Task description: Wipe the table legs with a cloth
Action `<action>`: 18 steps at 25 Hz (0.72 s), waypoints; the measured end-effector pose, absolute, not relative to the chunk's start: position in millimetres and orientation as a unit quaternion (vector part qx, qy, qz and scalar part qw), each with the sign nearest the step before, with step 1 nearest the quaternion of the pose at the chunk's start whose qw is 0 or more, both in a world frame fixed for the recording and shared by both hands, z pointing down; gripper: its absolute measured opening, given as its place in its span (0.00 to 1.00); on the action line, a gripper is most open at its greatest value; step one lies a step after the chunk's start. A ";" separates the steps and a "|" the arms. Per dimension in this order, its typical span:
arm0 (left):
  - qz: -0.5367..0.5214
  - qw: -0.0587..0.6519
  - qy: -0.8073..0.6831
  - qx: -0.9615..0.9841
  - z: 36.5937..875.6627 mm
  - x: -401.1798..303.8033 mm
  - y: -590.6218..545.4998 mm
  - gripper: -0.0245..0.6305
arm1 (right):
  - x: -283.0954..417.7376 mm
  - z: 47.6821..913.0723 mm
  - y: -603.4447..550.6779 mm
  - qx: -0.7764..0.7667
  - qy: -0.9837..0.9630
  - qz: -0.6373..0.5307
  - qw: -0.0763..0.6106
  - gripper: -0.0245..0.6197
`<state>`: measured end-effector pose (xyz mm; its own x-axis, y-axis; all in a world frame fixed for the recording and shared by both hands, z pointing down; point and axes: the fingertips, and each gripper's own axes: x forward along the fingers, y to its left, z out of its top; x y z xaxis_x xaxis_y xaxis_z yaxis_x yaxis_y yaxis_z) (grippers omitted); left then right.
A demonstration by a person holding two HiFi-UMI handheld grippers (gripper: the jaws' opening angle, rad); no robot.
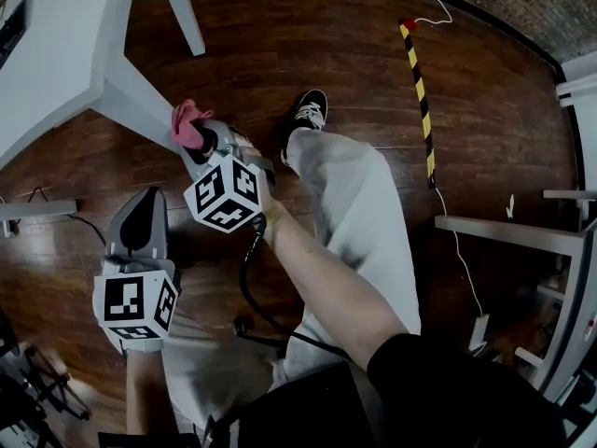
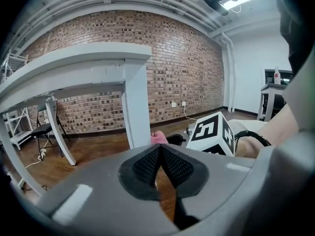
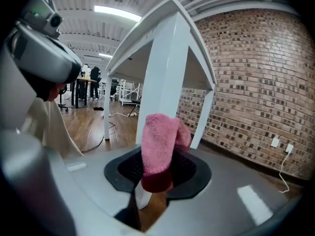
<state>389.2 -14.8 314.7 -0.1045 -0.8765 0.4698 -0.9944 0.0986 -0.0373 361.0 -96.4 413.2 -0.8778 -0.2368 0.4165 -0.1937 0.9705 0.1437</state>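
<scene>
The right hand-held gripper is clamped on a fluffy pink cloth, and the cloth is right up against the slanted white table leg, just below the white tabletop. The left hand-held gripper hangs near it over the dark wooden floor, jaws together, nothing between them.

1. Cloth sits btwn right gripper jaws, just nxt to table leg.
2. Left gripper is behind right one & more to the left.
3. Shoe is right of leg; tape strip lies far right on floor.
</scene>
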 end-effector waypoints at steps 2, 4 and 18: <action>0.189 0.170 -0.718 0.648 323.7 390.1 -18.7 0.04 | 360.8 431.9 -94.9 0.105 -0.966 -0.040 0.234 0.20; 0.203 0.172 -0.713 0.649 336.0 392.3 -21.2 0.04 | 361.5 451.6 -94.6 0.097 -0.963 -0.033 0.248 0.20; 0.262 0.244 -0.668 0.652 437.1 424.3 -44.8 0.04 | 368.1 568.4 -85.4 0.059 -0.948 0.001 0.314 0.21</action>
